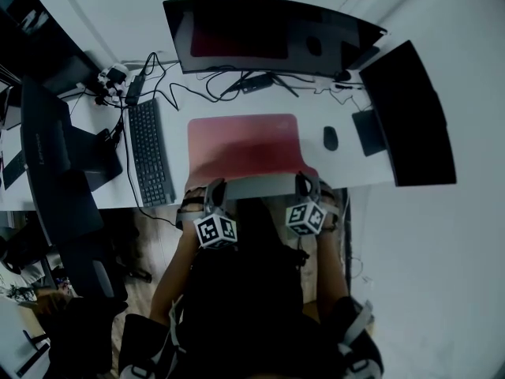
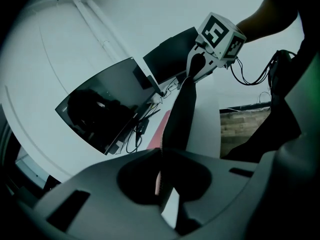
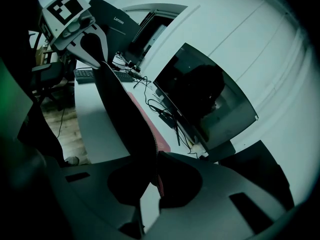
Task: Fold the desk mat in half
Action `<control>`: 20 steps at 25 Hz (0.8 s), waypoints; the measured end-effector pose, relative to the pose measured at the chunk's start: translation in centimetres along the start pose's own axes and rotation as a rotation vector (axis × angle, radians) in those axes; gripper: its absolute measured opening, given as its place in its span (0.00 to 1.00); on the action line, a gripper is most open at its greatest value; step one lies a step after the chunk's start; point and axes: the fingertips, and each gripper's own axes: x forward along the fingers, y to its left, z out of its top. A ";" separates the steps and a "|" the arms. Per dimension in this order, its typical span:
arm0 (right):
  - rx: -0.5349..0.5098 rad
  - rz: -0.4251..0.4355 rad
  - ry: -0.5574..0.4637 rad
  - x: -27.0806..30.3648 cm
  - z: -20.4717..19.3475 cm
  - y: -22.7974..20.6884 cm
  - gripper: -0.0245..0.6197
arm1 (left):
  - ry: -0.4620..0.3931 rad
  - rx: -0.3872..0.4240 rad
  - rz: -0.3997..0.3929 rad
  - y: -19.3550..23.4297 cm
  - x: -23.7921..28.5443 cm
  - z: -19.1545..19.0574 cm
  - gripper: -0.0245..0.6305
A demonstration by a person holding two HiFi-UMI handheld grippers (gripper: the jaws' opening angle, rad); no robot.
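A red desk mat (image 1: 243, 142) lies on the white desk (image 1: 355, 168) in front of the curved monitor. Its near edge is lifted off the desk, and the grey underside (image 1: 260, 186) shows between my two grippers. My left gripper (image 1: 215, 189) is shut on the near left corner, my right gripper (image 1: 304, 183) on the near right corner. In the left gripper view the dark mat strip (image 2: 181, 115) runs from my left gripper (image 2: 161, 156) up to the right gripper (image 2: 199, 66). The right gripper view shows the same strip (image 3: 125, 115) stretched from my right gripper (image 3: 156, 160) to the left gripper (image 3: 94, 51).
A curved monitor (image 1: 268, 38) stands behind the mat, with cables (image 1: 197, 81) at its foot. A keyboard (image 1: 150, 152) lies left of the mat, a mouse (image 1: 331, 138) and a small dark pad (image 1: 368, 131) lie right of it. Dark screens stand at far left (image 1: 47, 148) and far right (image 1: 410, 117).
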 end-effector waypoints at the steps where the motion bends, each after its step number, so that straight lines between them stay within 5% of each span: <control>1: -0.005 -0.002 -0.001 0.3 0.3 -0.5 0.07 | -0.004 0.001 0.008 0.5 0.3 0.2 0.07; 20: 0.006 0.048 -0.073 14.3 8.0 -10.6 0.07 | 0.049 -0.018 0.188 14.5 12.4 2.5 0.07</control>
